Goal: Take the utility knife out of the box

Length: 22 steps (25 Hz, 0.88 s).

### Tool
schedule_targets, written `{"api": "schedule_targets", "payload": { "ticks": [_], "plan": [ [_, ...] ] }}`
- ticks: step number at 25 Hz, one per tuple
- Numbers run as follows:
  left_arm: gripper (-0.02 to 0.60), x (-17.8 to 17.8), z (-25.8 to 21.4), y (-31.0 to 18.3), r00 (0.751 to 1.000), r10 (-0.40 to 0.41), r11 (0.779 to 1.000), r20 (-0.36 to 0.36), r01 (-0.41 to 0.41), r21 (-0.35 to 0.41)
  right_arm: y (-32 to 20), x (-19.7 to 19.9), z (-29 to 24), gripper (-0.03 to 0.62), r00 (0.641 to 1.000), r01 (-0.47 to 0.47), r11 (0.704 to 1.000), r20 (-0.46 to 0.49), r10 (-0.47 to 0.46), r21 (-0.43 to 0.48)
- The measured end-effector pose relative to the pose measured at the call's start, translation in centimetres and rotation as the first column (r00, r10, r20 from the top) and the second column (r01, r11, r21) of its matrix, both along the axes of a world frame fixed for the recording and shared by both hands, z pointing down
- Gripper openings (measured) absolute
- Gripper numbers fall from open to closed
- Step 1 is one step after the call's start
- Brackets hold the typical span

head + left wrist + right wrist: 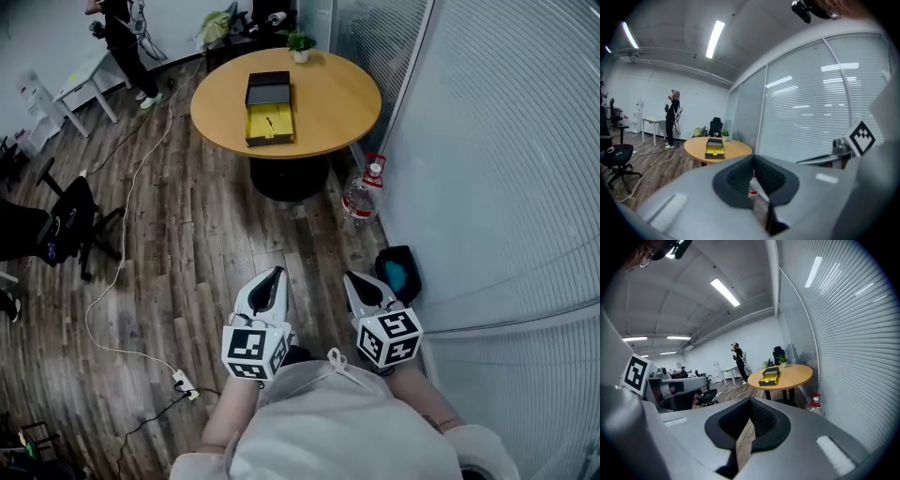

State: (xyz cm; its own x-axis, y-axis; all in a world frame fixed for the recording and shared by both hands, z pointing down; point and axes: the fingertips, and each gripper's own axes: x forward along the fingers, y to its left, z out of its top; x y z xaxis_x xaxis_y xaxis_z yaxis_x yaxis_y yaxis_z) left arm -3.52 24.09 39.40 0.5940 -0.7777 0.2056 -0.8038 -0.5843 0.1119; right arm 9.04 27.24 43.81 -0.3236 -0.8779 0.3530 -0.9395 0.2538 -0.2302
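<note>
An open box (269,125) with a yellow lining and a black lid lies on a round wooden table (328,94) far ahead of me. A small dark shape in the yellow tray looks like the utility knife (270,122). Both grippers hang over the floor, well short of the table and pointing towards it. My left gripper (275,273) is shut and holds nothing. My right gripper (352,277) is also shut and empty. The left gripper view looks past the left gripper (753,159) to the box (714,151). The right gripper view looks past the right gripper (750,401) to the box (769,376).
A water bottle (361,197) stands on the floor by the table's foot, near the blind-covered glass wall (506,169). A dark bag (398,272) lies right of my right gripper. A black office chair (66,225), a floor cable with a power strip (184,382), and a person (122,37) are to the left.
</note>
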Motion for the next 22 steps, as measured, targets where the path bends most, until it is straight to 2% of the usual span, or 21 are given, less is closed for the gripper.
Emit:
{"api": "schedule_targets", "payload": {
  "ticks": [5,10,16,22],
  "plan": [
    [0.006,-5.2,-0.7,-7.6,1.000,0.001,1.000,0.001,-0.001,0.009,-7.6,-5.0,-0.5,0.000,1.000,-0.007,1.000,0.022,0.007,-0.010],
    [0.006,-8.5,0.5,-12.8,1.000,-0.014,1.000,-0.010,0.014,-0.021,-12.8,-8.5,0.2,0.000,1.000,0.016,0.999,0.024,-0.015,-0.036],
    [0.006,-9.9,2.8,-18.4,0.998,-0.053,0.996,-0.017,0.051,-0.067,-18.8,-8.8,1.8,0.000,0.999,0.033,0.997,0.008,-0.033,-0.071],
    [0.006,-9.2,4.4,-25.5,0.994,-0.110,0.991,0.003,0.110,-0.072,-26.8,-7.0,3.8,0.000,0.998,0.060,0.995,0.030,-0.057,-0.083]
  ]
}}
